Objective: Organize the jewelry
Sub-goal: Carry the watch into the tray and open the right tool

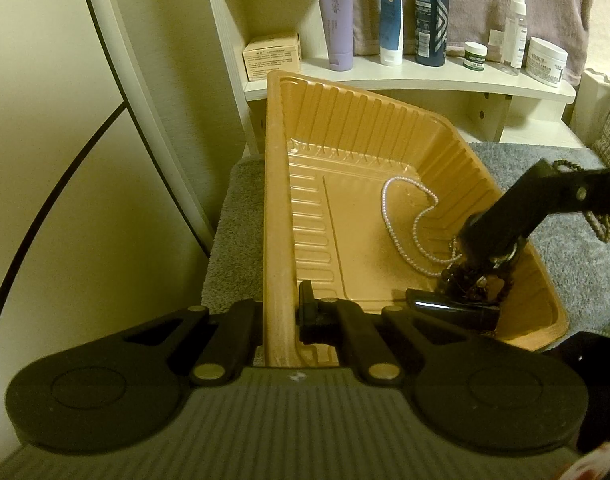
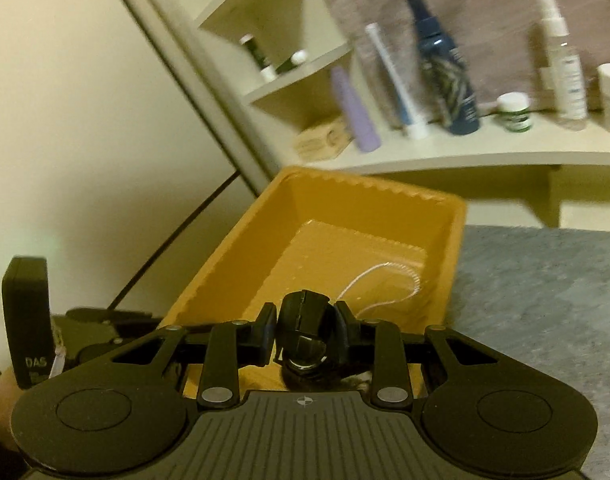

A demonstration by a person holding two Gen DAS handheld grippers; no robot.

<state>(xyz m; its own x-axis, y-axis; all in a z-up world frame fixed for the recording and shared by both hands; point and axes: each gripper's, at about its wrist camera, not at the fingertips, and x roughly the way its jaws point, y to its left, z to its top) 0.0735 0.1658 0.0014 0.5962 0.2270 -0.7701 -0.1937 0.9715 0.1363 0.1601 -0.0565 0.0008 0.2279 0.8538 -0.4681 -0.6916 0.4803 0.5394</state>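
An orange plastic tray (image 1: 279, 208) stands tilted on a grey towel. My left gripper (image 1: 279, 316) is shut on the tray's left rim. A white pearl necklace (image 1: 405, 220) lies on the tray floor; it also shows blurred in the right wrist view (image 2: 385, 284). My right gripper (image 2: 305, 328) is shut on a dark bead bracelet (image 2: 305, 360) over the tray's near end. In the left wrist view the right gripper (image 1: 485, 248) reaches into the tray's right corner, with dark beads (image 1: 473, 284) hanging below its tips.
A grey towel (image 1: 565, 248) covers the surface under the tray. A white shelf (image 1: 385, 76) behind holds bottles, tubes, jars and a small box (image 1: 271, 56). A brown bead string (image 1: 601, 224) lies on the towel at right. A wall panel stands at left.
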